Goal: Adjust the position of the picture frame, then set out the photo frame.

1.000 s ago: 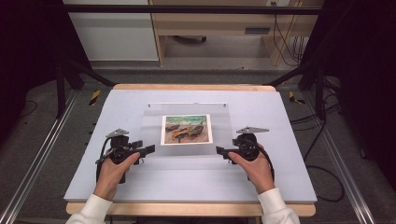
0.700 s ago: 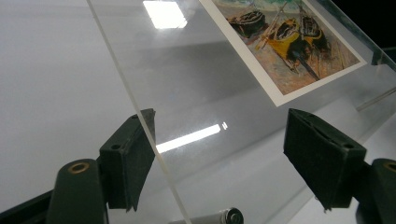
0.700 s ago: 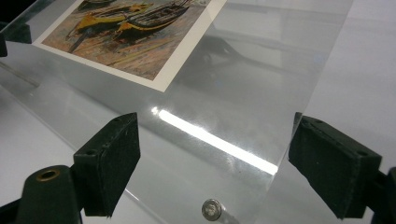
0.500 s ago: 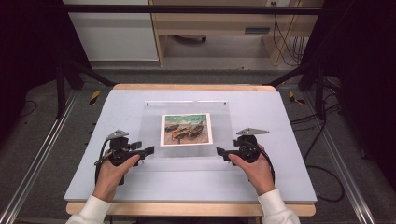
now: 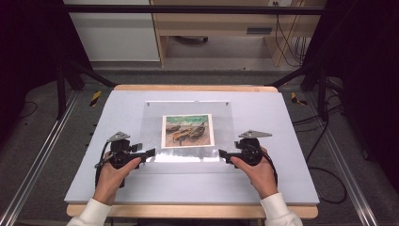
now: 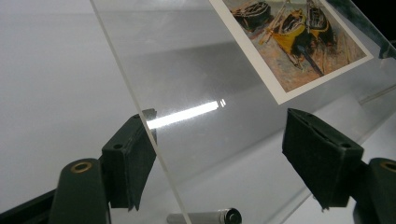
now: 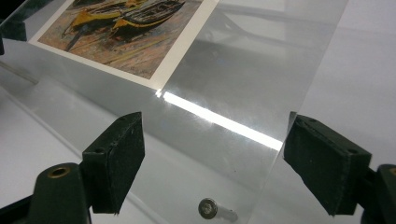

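A clear sheet (image 5: 188, 132) lay mid-frame on the tabletop (image 5: 291, 141), over a boat print (image 5: 187, 130). The left gripper (image 5: 149, 153) and right gripper (image 5: 222, 154) sat at the sheet's lower corners, fingers (image 6: 128, 161) open around its edges, not pressing. The print seemed placed under the sheet; what looked left was gripping it and fitting the bolts (image 7: 210, 208).
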Demonstrator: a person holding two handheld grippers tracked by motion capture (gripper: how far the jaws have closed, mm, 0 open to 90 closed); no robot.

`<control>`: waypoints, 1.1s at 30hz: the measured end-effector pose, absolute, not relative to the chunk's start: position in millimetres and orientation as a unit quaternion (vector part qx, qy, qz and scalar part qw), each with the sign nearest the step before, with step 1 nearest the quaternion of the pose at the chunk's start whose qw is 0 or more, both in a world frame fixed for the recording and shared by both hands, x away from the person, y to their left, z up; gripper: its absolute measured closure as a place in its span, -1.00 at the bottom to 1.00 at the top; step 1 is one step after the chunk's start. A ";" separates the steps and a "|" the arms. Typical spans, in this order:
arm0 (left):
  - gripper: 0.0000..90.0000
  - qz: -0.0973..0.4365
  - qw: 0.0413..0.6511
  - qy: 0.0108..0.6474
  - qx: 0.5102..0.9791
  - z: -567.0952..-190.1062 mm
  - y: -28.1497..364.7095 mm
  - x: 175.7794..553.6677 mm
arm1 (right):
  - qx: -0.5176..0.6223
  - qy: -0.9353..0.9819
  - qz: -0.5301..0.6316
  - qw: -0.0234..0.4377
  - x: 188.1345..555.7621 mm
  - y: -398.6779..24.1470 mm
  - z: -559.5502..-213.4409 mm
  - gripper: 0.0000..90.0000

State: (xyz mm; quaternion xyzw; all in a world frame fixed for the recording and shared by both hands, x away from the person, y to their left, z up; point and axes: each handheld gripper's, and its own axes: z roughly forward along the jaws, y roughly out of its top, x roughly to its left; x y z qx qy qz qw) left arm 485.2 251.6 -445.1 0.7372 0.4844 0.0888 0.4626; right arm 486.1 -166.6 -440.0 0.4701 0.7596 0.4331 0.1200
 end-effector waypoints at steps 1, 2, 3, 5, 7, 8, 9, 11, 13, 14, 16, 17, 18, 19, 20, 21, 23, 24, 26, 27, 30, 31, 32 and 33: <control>-0.43 0.089 0.462 0.484 0.738 -444.9 251.5 484.7 | 0.470 0.760 0.433 0.121 485.7 -166.5 -439.9 -0.54; -0.43 0.091 0.460 0.483 0.740 -444.7 251.6 484.1 | 0.468 0.760 0.434 0.122 485.3 -166.4 -440.0 -0.54; -0.43 0.092 0.461 0.482 0.740 -444.7 251.4 483.5 | 0.468 0.760 0.434 0.122 484.7 -166.2 -439.9 -0.54; -0.43 0.093 0.461 0.481 0.740 -444.4 251.2 482.4 | 0.467 0.761 0.433 0.125 483.7 -166.0 -439.6 -0.53; -0.42 0.093 0.459 0.479 0.742 -443.8 251.6 480.9 | 0.467 0.762 0.431 0.126 482.4 -165.7 -439.3 -0.53; -0.41 0.094 0.459 0.478 0.743 -443.7 251.9 480.1 | 0.466 0.763 0.430 0.128 481.6 -165.7 -439.2 -0.53; -0.40 0.094 0.459 0.477 0.744 -443.6 252.2 479.3 | 0.462 0.764 0.430 0.131 481.2 -165.9 -439.2 -0.53; -0.40 0.094 0.459 0.476 0.745 -443.3 252.3 477.5 | 0.465 0.763 0.429 0.130 478.9 -165.6 -438.9 -0.52; -0.39 0.096 0.459 0.475 0.745 -443.4 252.2 475.9 | 0.463 0.764 0.430 0.132 477.4 -165.8 -439.1 -0.52; -0.39 0.096 0.458 0.475 0.745 -443.2 252.2 475.2 | 0.463 0.765 0.428 0.133 476.1 -165.7 -439.1 -0.51; -0.39 0.100 0.459 0.473 0.746 -443.2 252.5 473.4 | 0.460 0.766 0.428 0.135 474.5 -165.9 -438.8 -0.49; -0.37 0.100 0.460 0.473 0.745 -443.1 252.8 472.3 | 0.459 0.767 0.427 0.137 473.0 -166.3 -438.5 -0.48; -0.35 0.101 0.461 0.472 0.745 -442.9 253.2 471.1 | 0.459 0.767 0.427 0.138 471.7 -166.5 -438.2 -0.46; -0.34 0.103 0.460 0.471 0.745 -442.8 253.4 469.8 | 0.458 0.768 0.426 0.141 470.5 -166.2 -438.0 -0.46; -0.33 0.106 0.460 0.470 0.746 -442.7 253.1 468.5 | 0.455 0.769 0.426 0.145 469.5 -166.0 -437.7 -0.45; -0.33 0.108 0.459 0.470 0.746 -442.6 252.7 467.5 | 0.453 0.770 0.424 0.149 468.4 -165.6 -437.7 -0.45; -0.33 0.112 0.458 0.468 0.747 -442.3 252.5 465.2 | 0.451 0.771 0.422 0.153 466.1 -164.9 -437.3 -0.44; -0.32 0.113 0.459 0.468 0.746 -442.4 252.9 464.2 | 0.450 0.771 0.423 0.156 465.1 -164.9 -437.3 -0.42; -0.27 0.113 0.461 0.468 0.746 -442.3 254.3 462.6 | 0.451 0.770 0.422 0.160 462.7 -165.5 -437.0 -0.38; -0.26 0.114 0.460 0.467 0.746 -442.2 254.4 461.6 | 0.449 0.770 0.423 0.162 461.7 -165.8 -437.0 -0.35; -0.25 0.120 0.458 0.466 0.747 -441.9 253.4 458.9 | 0.446 0.771 0.423 0.166 458.7 -167.1 -436.8 -0.30; -0.25 0.121 0.458 0.466 0.747 -441.8 253.4 457.9 | 0.448 0.770 0.423 0.167 458.0 -167.0 -436.6 -0.30; -0.24 0.121 0.458 0.465 0.747 -441.8 253.6 457.0 | 0.445 0.772 0.421 0.170 457.1 -167.2 -436.6 -0.28; -0.22 0.122 0.458 0.465 0.748 -441.8 254.2 456.2 | 0.445 0.772 0.421 0.171 456.0 -166.9 -436.4 -0.27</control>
